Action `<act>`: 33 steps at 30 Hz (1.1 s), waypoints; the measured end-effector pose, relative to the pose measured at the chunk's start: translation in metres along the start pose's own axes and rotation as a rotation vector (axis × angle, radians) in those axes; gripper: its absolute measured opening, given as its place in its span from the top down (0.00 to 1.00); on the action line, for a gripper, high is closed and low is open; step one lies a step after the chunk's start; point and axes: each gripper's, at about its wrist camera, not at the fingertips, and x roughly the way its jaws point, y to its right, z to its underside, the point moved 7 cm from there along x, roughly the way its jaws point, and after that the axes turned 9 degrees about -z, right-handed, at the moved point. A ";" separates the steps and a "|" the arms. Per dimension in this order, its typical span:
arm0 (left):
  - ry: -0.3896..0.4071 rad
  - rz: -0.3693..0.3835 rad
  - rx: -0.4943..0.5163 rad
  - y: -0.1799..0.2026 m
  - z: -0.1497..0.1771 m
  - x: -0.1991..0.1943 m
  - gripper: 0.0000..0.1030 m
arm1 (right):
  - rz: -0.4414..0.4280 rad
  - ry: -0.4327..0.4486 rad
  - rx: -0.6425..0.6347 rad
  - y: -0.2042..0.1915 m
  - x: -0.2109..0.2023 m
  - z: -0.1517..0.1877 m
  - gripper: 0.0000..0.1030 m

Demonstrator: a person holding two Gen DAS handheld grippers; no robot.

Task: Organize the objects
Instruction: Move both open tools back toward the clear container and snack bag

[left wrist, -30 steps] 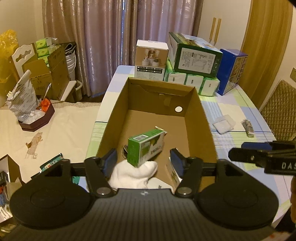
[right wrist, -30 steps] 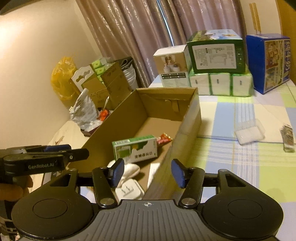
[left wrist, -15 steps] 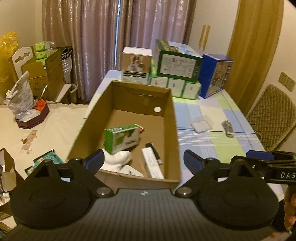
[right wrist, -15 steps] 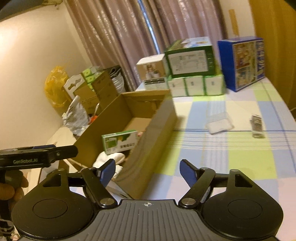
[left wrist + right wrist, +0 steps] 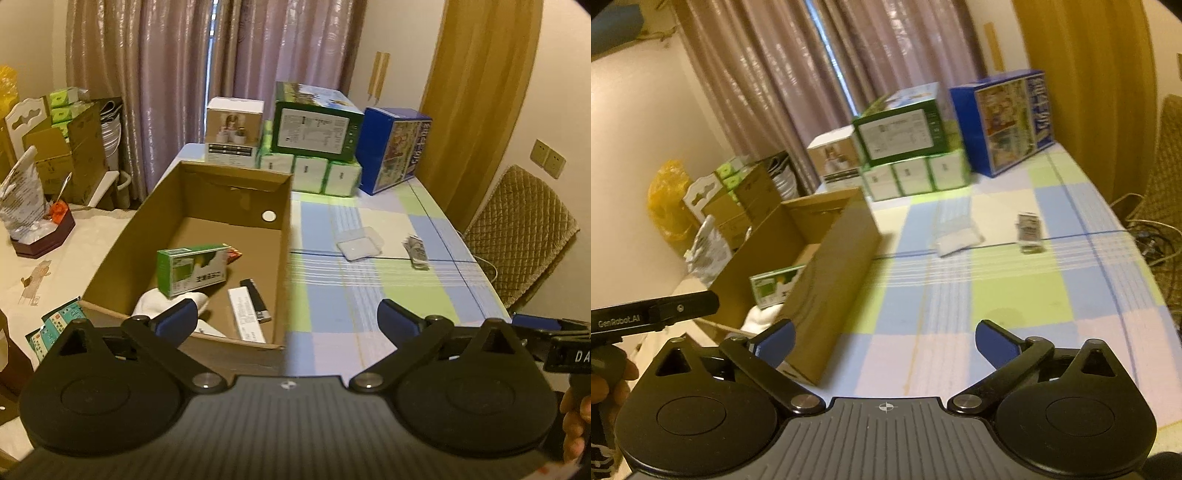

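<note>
Now both claws are spread and empty, and the small packet (image 5: 1030, 233) lies on the checked worktop (image 5: 1015, 302) at about one o'clock from the right claw (image 5: 884, 341), the nearer one, its long axis pointing away, well apart from the cardboard box (image 5: 286, 236).

We see a table (image 5: 369, 295) under a checked cloth. On it sit an open cardboard box (image 5: 284, 258), stacked cartons (image 5: 314, 147) at the far end, a clear plastic tray (image 5: 360, 245), and what may be a small wrapped packet (image 5: 415, 251).
</note>
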 end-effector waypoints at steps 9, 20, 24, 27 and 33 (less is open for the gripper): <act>-0.007 0.046 0.044 0.037 0.006 0.004 0.01 | 0.073 0.030 0.054 0.040 -0.031 0.004 0.02; -0.037 0.068 0.117 0.075 0.016 0.015 0.01 | 0.124 0.058 0.118 0.079 -0.053 0.004 0.02; -0.044 0.075 0.133 0.084 0.018 0.017 0.01 | 0.128 0.059 0.128 0.086 -0.054 0.003 0.02; -0.048 0.076 0.140 0.087 0.018 0.020 0.01 | 0.130 0.059 0.137 0.090 -0.054 0.002 0.02; -0.056 0.080 0.154 0.093 0.019 0.025 0.01 | 0.136 0.055 0.148 0.096 -0.053 0.003 0.02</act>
